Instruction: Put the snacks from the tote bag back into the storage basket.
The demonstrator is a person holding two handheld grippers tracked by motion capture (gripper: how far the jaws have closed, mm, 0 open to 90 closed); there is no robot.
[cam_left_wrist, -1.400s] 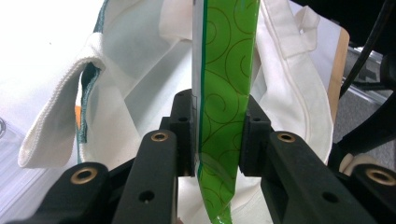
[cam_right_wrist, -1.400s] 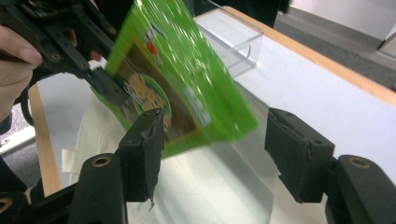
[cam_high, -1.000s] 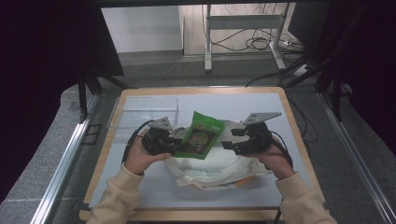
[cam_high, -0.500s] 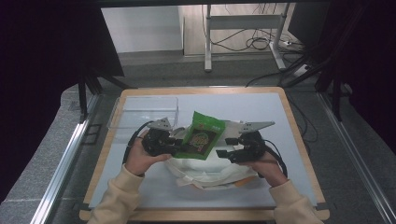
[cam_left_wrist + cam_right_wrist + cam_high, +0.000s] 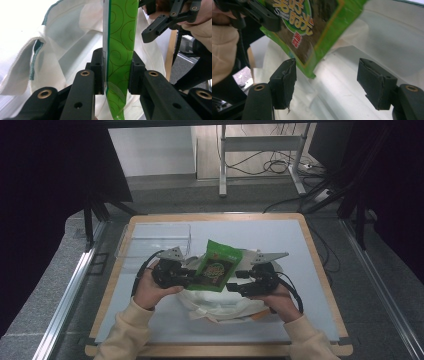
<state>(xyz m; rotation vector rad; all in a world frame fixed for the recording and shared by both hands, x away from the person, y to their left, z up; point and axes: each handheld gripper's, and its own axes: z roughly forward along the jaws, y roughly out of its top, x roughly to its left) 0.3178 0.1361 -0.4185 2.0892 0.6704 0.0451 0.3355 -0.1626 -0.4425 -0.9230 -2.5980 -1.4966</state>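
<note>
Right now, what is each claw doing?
Left gripper: closed on the green snack packet.
Right gripper: open, holding nothing, over the white cloth bag.

I see the clear bin (image 5: 157, 239) blocking the surface's (image 5: 280, 240) far left, while its far right lies open.

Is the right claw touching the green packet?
Apart. In the right gripper view the right claw stands open, and the green packet hangs above and between its pads, with a gap.

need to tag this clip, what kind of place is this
Probably a lab or recording workspace, not a home: a wood-rimmed table inside a metal frame, dark screens at the sides, and loose cables on the floor under a metal stand behind.
</note>
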